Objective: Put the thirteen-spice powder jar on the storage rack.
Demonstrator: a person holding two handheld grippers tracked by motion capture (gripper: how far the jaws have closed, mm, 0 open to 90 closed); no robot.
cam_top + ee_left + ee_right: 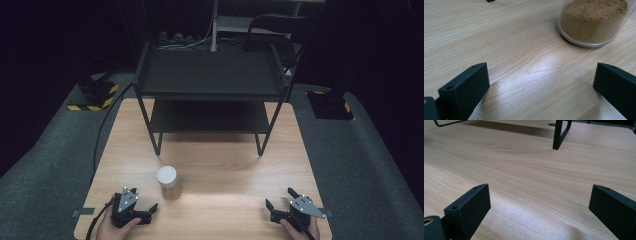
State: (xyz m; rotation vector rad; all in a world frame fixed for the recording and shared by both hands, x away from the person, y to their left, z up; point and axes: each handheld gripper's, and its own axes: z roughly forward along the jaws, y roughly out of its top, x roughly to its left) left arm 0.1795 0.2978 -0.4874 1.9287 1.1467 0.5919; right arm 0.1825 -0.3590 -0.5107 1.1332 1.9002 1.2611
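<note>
Left gripper (136, 204) rests low on the near edge of the desk (210, 165) in the high view, its jaws spread wide with nothing between them, a hand behind it at the bottom of the frame. Just beside it, slightly ahead and toward the middle, stands a jar (167, 182) with a white lid, upright and apart from the jaws. Right gripper (281, 199) sits near the opposite near corner, well apart from the jar, its jaws likewise wide and empty. A black two-tier rack (212, 75) stands on the far half of the desk, its legs behind the jar; the stretch of wood between both grippers and the jar is bare. Dark grey floor surrounds the desk.

From the left gripper view, the two black jaws rise at the lower corners, far apart, with bare pale wood between them. The jar (595, 22) stands ahead and to the right: clear walls, round base on the wood, packed with a tan, sandy powder.

From the right gripper view, the jaws again stand wide over bare wood, and a black rack leg (558, 133) stands on the desk farther ahead.
</note>
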